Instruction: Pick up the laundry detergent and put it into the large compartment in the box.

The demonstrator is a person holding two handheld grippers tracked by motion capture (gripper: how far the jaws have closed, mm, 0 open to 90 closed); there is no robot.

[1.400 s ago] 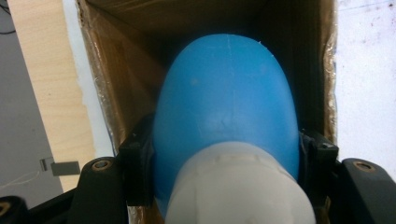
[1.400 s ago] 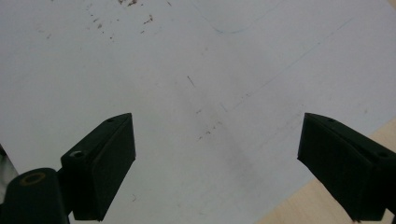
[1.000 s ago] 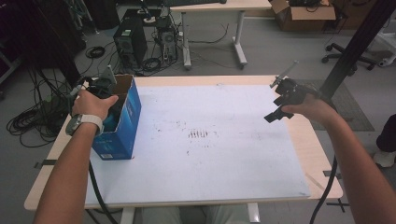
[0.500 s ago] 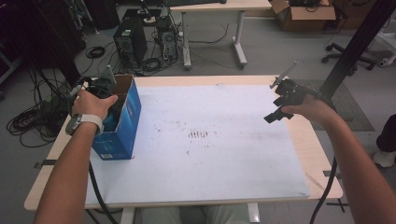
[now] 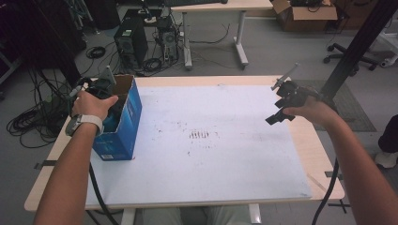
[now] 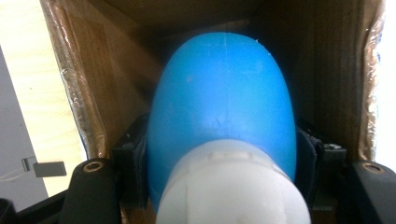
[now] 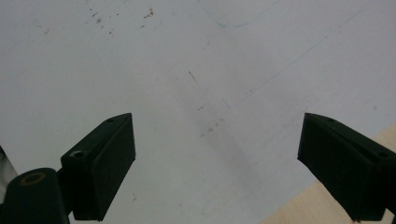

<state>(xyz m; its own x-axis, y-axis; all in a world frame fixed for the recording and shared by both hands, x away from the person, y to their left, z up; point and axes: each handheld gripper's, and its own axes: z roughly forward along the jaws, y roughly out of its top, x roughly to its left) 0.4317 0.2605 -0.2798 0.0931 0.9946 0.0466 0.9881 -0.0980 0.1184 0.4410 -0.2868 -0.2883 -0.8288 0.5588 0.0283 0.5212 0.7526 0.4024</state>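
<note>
A blue cardboard box (image 5: 123, 123) with an open top stands at the table's left edge. My left gripper (image 5: 102, 90) reaches down into it. In the left gripper view its jaws are shut on a blue rounded bottle (image 6: 224, 102) with a white cap (image 6: 233, 186), and the brown inner walls of the box (image 6: 93, 88) close in on both sides. My right gripper (image 5: 281, 108) hovers over the right side of the white sheet (image 5: 206, 159). It stands open (image 7: 217, 158) with nothing between its jaws.
The white sheet covers most of the wooden table (image 5: 324, 154) and has faint dark marks (image 5: 201, 135) at its middle. Beyond the table's far edge are computer towers (image 5: 129, 44), cables (image 5: 33, 119), another table (image 5: 216, 7) and a black post (image 5: 356, 47).
</note>
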